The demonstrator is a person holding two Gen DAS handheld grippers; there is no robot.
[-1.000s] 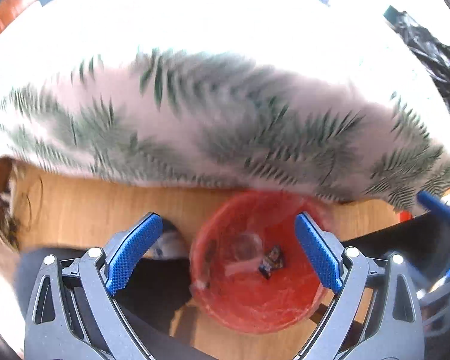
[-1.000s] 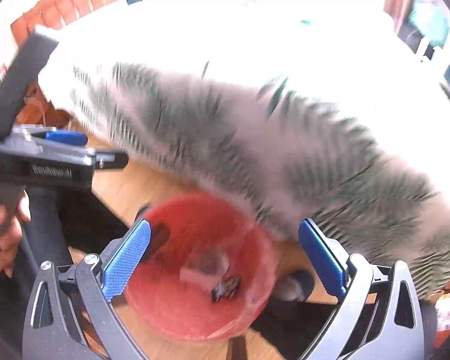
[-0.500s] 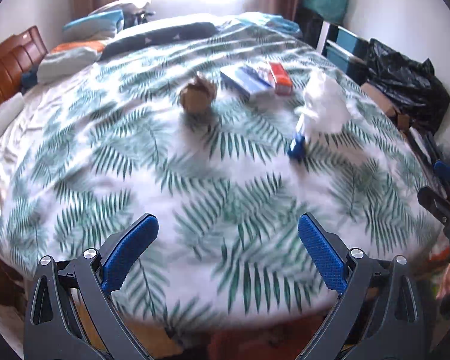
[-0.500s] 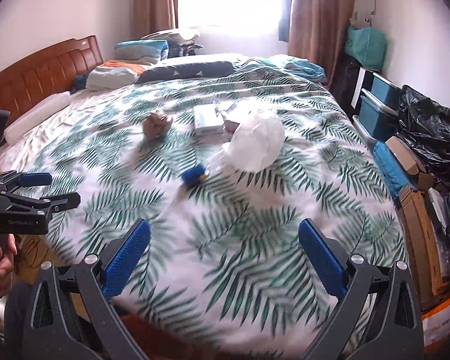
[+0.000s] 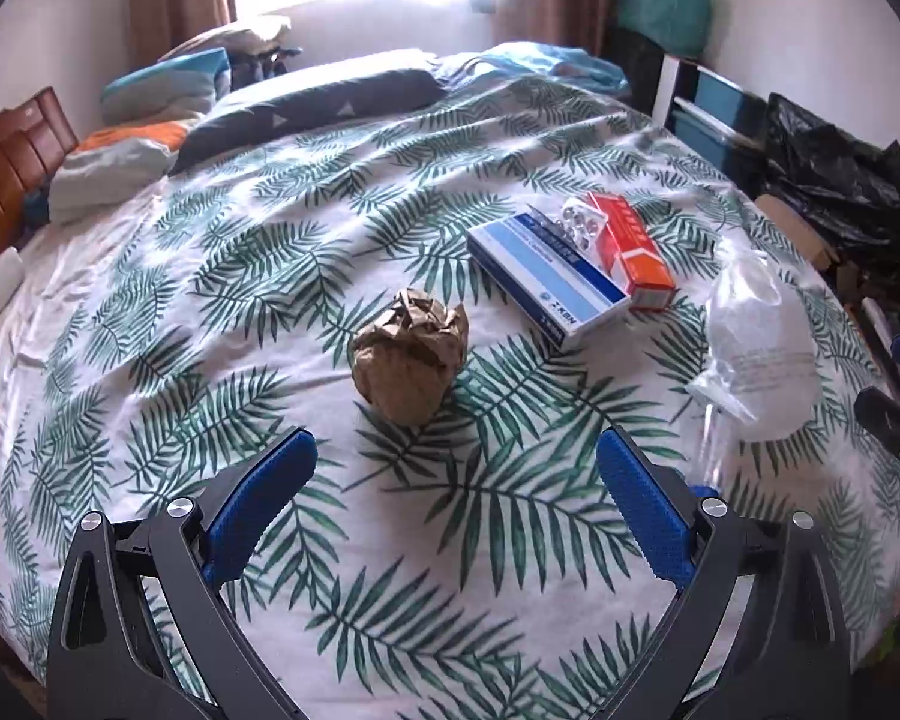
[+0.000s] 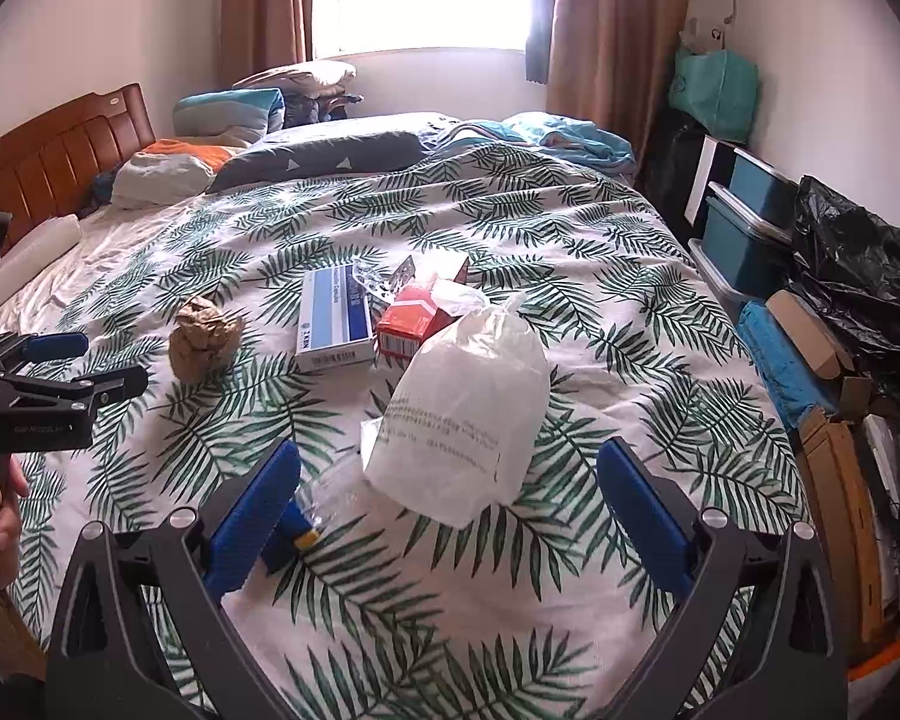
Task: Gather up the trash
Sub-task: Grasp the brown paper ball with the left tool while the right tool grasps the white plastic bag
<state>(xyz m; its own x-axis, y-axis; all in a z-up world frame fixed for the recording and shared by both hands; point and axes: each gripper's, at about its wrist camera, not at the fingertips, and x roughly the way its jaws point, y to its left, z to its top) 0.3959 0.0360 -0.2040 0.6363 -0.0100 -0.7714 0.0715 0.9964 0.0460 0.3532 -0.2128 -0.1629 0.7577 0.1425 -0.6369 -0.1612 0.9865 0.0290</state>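
While both grippers are hovering over the leaf-print bedspread (image 5: 222,264), the left gripper (image 5: 456,468) is holding its blue pads wide apart with nothing between them. Lying just ahead of its gap, slightly left of centre, is a crumpled brown paper ball (image 5: 411,354), resting on the cover and not touching either pad. Beyond it and to the right, a blue-and-white carton (image 5: 546,276) is sitting against a red-and-white carton (image 5: 633,249), with a foil blister pack (image 5: 582,219) lying across both.

The right gripper (image 6: 450,474) is also standing spread and empty. A white plastic bag (image 6: 468,402) is bulging up directly in front of its opening, between the two pads in that view but farther out than their tips. Just beside the left pad, a clear plastic bottle with a blue cap (image 6: 324,498) is lying on the bedspread, partly tucked under the bag.
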